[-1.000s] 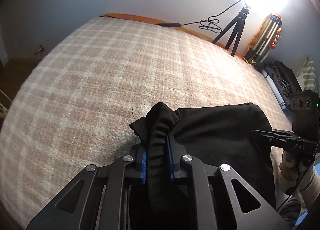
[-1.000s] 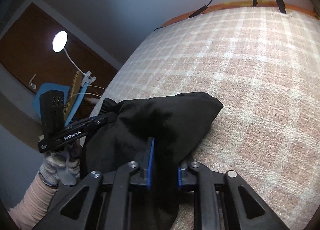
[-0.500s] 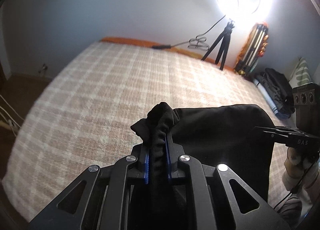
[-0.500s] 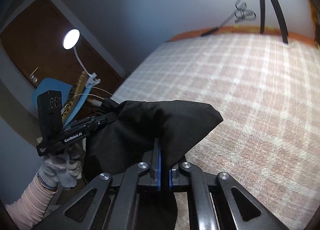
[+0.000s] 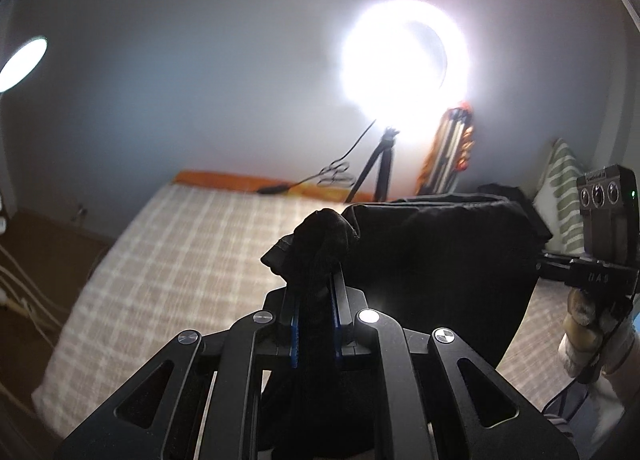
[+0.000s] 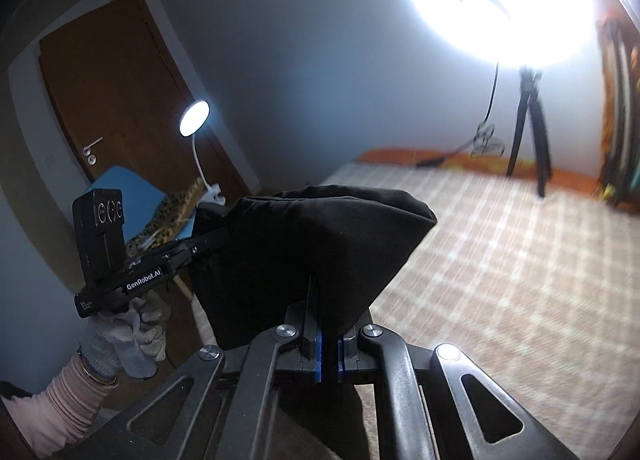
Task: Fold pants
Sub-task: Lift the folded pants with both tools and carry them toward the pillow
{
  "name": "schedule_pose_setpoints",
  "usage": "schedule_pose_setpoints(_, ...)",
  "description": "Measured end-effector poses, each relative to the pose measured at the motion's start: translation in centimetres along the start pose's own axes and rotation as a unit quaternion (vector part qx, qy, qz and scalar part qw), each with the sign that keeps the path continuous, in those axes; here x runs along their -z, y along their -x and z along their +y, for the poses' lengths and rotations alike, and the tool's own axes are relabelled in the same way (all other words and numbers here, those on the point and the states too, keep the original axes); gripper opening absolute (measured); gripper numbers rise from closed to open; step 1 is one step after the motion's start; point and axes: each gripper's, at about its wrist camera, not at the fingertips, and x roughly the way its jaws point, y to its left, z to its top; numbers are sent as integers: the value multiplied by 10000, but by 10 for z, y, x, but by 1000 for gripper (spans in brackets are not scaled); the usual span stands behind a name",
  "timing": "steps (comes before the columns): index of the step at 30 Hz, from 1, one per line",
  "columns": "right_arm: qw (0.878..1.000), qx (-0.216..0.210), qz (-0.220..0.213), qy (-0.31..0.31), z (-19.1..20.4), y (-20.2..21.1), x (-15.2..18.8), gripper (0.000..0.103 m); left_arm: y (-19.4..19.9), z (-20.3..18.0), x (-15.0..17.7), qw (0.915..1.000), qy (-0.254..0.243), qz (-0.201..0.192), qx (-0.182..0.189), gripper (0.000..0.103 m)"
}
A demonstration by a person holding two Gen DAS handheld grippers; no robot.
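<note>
The black pants (image 5: 436,260) hang in the air above the plaid bed (image 5: 192,244), stretched between both grippers. My left gripper (image 5: 316,300) is shut on a bunched edge of the pants at one end. My right gripper (image 6: 326,324) is shut on the other end of the pants (image 6: 304,248). The right gripper shows at the right of the left wrist view (image 5: 560,264). The left gripper shows at the left of the right wrist view (image 6: 208,240). The lower part of the pants hangs out of sight below the jaws.
A ring light on a tripod (image 5: 380,171) stands at the bed's far edge, with a cable (image 5: 320,179). A folded tripod (image 5: 448,155) and a striped pillow (image 5: 560,195) are at the right. A door (image 6: 120,99), desk lamp (image 6: 194,117) and blue chair (image 6: 132,187) are at the left.
Both grippers have lifted the pants up off the bed and tilted upward, so the wall and ring light fill more of each view. Both stay shut on the pants.
</note>
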Motion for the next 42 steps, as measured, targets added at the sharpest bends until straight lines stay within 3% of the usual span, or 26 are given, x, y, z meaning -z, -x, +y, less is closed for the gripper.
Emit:
schedule_pose_setpoints(13, 9944, 861, -573, 221, -30, 123, -15, 2, -10, -107, -40, 9947, -480, -471, 776, 9)
schedule_pose_setpoints(17, 9911, 1097, -744, 158, -48, 161, -12, 2, -17, -144, -47, 9912, -748, -524, 958, 9)
schedule_pose_setpoints(24, 9857, 1425, -899, 23, -75, 213, -7, 2, -40, -192, -55, 9869, -804, -411, 1339, 9)
schedule_pose_setpoints(31, 9848, 1498, -880, -80, -107, 237, -25, 2, -53, -215, -64, 9841, -755, -449, 1546, 9)
schedule_pose_setpoints(42, 9858, 1430, -737, 490, -129, 245, -98, 2, -66, -243, -106, 9824, -765, -872, 1465, 9)
